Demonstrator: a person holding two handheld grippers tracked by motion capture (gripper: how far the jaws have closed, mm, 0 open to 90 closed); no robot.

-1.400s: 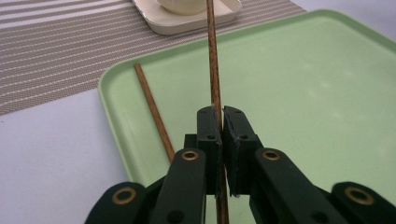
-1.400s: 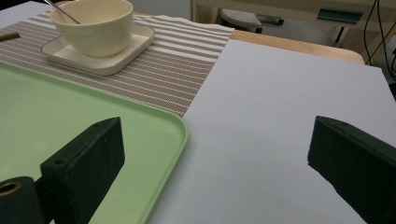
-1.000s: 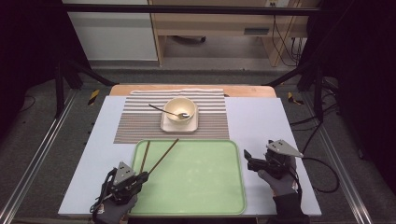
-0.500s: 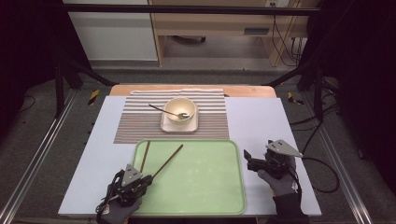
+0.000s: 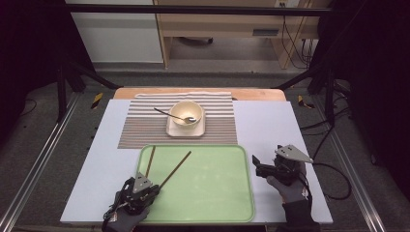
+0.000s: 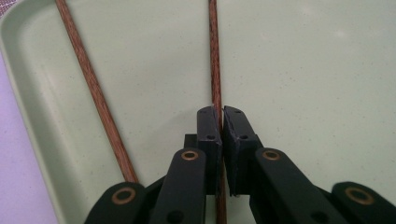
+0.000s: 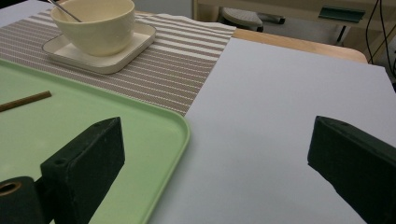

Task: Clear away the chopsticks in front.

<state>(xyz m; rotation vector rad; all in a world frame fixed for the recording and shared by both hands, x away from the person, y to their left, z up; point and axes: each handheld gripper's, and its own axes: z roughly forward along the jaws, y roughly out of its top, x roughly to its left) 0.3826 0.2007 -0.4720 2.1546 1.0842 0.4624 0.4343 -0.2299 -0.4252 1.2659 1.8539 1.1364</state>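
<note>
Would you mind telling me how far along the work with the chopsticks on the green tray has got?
Done: the left claw is shut on one chopstick, which lies on the green tray. In hand: that grip, with no lift visible. Left: the second chopstick lies untouched beside it. The right claw is open over the tray's right edge, holding nothing. The bowl with its spoon sits on a plate beyond.

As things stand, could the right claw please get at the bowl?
Probably yes: the right claw stands open beside the tray, with bare table between it and the bowl, though it would need a forward stretch.
</note>
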